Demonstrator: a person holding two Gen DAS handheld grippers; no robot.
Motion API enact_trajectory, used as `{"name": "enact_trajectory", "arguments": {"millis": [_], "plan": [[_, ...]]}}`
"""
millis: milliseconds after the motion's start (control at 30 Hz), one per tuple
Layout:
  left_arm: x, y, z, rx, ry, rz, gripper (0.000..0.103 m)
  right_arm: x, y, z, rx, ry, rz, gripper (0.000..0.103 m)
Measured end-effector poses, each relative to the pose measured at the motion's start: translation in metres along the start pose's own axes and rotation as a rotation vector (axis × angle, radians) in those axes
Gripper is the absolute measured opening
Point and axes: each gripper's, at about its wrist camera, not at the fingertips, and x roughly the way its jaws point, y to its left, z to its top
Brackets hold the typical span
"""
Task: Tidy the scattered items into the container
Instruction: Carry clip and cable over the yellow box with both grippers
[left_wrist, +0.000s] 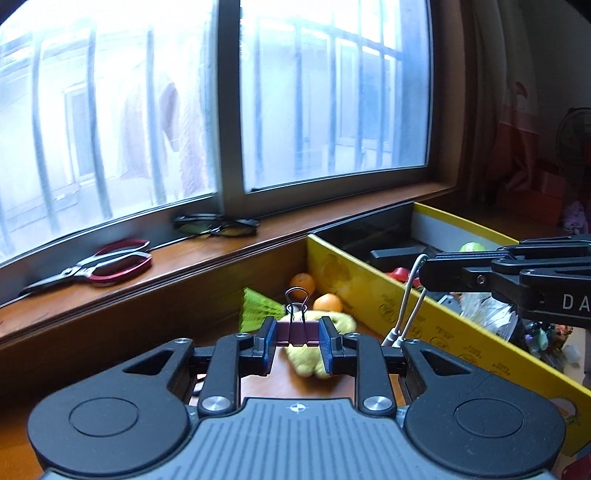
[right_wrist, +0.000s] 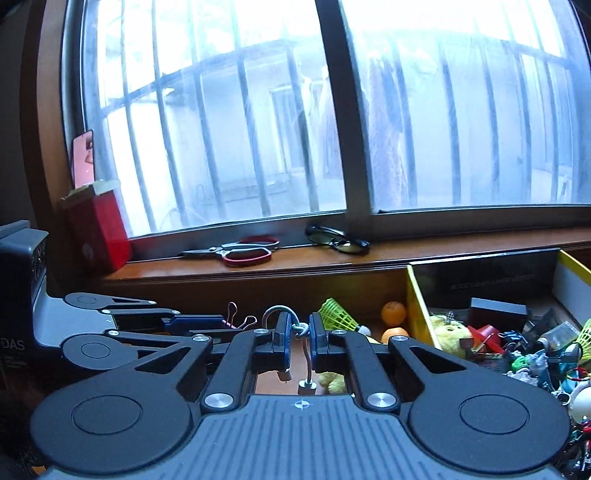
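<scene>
The left hand-held gripper (left_wrist: 297, 339) was closed on a purple binder clip (left_wrist: 297, 332), its blue pads pressing the clip's two sides and the wire handles standing up between them. The right hand-held gripper (right_wrist: 299, 338) was nearly shut, pinching a thin white cable (right_wrist: 306, 354) whose loop rose above the pads while its plug ends hung below. In the left wrist view the right hand-held gripper reached in from the right edge, with the cable dangling down just beside the near wall of the yellow box (left_wrist: 436, 325).

The yellow box stood on the wooden desk (left_wrist: 303, 384) to the right, below the windowsill (left_wrist: 184, 258), already crowded with small things, among them a yellow plush toy (right_wrist: 448, 332) and a black block (right_wrist: 496, 314). Left of the box, on the desk, lay a second yellow plush toy (left_wrist: 314, 360), a green shuttlecock (left_wrist: 256, 308) and two orange balls (left_wrist: 327, 302), one nearer, one farther. On the windowsill lay red-handled scissors (left_wrist: 107, 266) to the left and dark glasses (left_wrist: 218, 226) farther right, with a red box (right_wrist: 99, 230) at its far left end.
</scene>
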Motion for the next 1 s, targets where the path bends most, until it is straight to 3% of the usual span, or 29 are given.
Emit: {"name": "enact_trajectory", "arguments": {"millis": [567, 1000], "plan": [[0.054, -0.113, 0.061, 0.146, -0.058, -0.176, 0.026, -0.086, -0.069, 0.022, 0.120, -0.143, -0.189, 0.011], [0.114, -0.221, 0.091, 0.243, -0.022, -0.340, 0.026, -0.114, -0.161, -0.004, 0.250, -0.108, -0.441, 0.011]]}}
